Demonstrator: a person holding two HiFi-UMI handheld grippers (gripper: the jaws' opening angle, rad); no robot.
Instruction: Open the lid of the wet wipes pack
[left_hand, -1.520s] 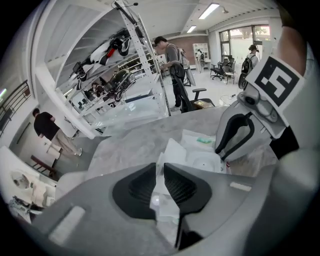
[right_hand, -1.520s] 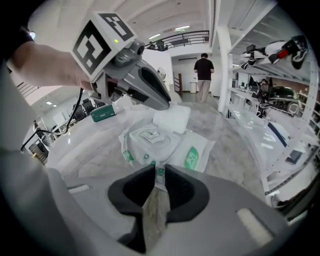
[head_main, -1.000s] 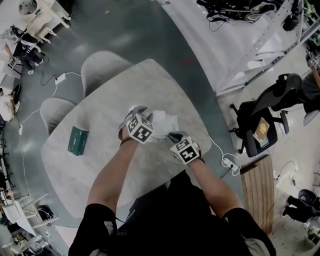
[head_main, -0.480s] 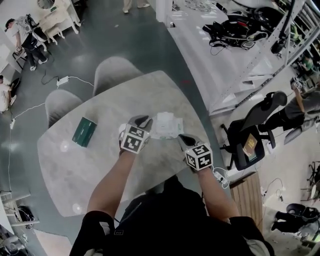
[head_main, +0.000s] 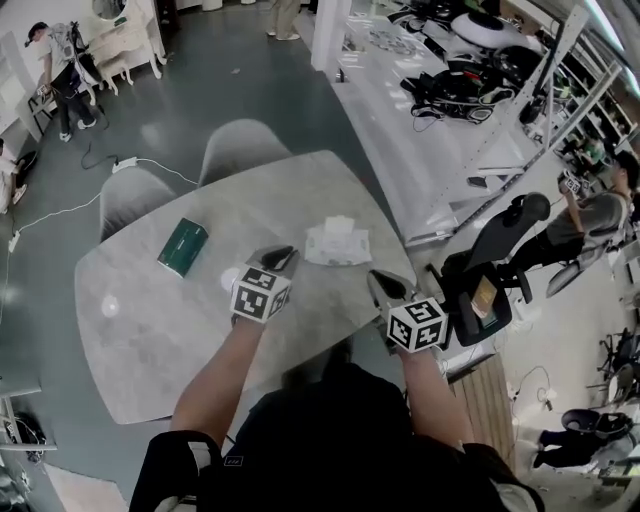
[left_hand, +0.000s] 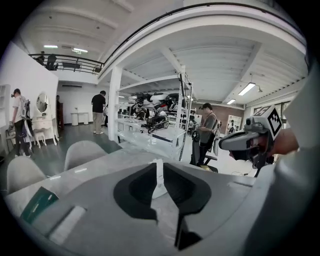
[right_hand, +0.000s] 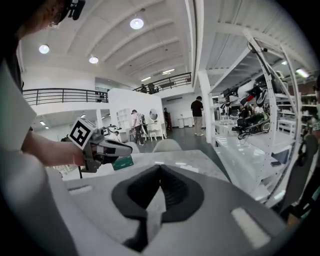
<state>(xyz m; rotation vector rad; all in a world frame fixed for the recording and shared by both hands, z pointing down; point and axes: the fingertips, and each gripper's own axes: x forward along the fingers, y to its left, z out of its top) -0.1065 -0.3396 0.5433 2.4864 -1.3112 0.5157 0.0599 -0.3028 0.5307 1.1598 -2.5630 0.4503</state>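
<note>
The white wet wipes pack lies flat on the grey marble table, and neither gripper touches it. Whether its lid stands up is too small to tell. My left gripper hovers to the left of the pack and nearer me. Its jaws are closing, with a narrow gap and nothing held between them. A white sliver, likely the pack, shows through that gap. My right gripper hangs off the table's right edge, raised. Its tips meet with nothing in them.
A dark green pack lies on the table's left part. Two grey chairs stand at the far side. A black office chair and white benches with gear are on the right. People stand further back.
Both grippers have left the wipes pack, rising and drawing back toward me. The left jaws have narrowed. The pack now lies free on the table.
</note>
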